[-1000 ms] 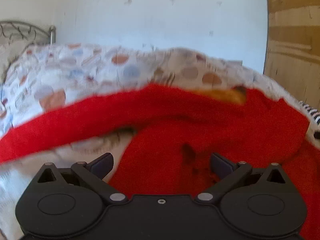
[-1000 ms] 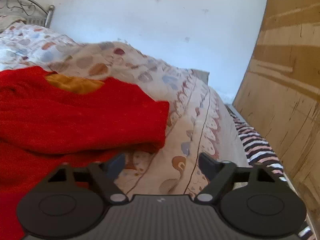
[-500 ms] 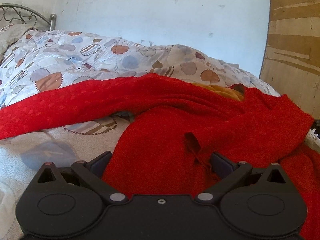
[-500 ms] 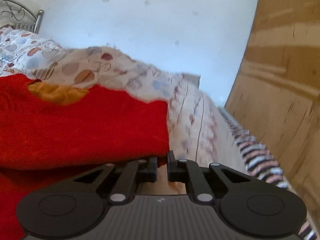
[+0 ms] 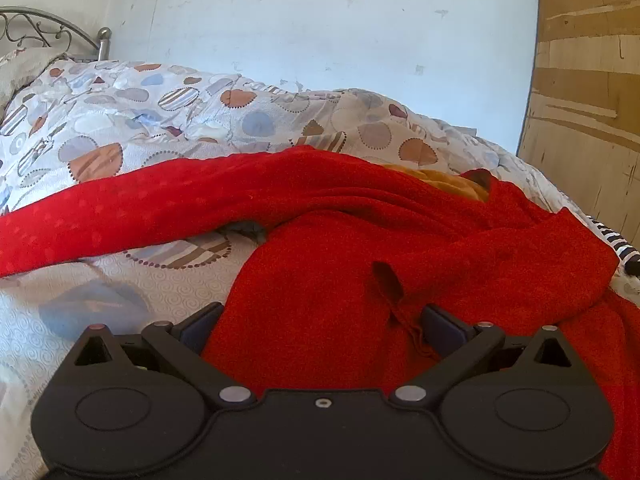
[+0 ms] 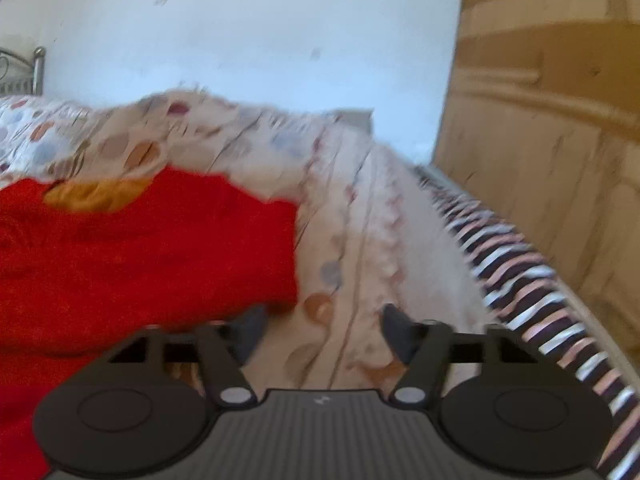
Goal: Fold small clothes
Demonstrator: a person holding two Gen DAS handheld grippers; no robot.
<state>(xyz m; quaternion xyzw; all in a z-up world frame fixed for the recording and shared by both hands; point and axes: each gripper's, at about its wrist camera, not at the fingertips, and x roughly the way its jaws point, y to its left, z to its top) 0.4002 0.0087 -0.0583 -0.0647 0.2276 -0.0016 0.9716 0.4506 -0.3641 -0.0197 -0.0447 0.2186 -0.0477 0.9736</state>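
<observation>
While spread on quilt (image 5: 120, 120), red sweater (image 5: 320, 280).

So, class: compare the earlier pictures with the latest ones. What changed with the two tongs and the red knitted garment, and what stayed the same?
The right tongs closed beside the folded edge of the red knitted garment half a second ago and have just opened wide again; only patterned bedspread lies between them, nothing held. The left tongs stayed wide open over the garment, which kept its place on the bed.

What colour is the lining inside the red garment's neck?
Mustard orange lining, clearest in the left wrist view.
</observation>
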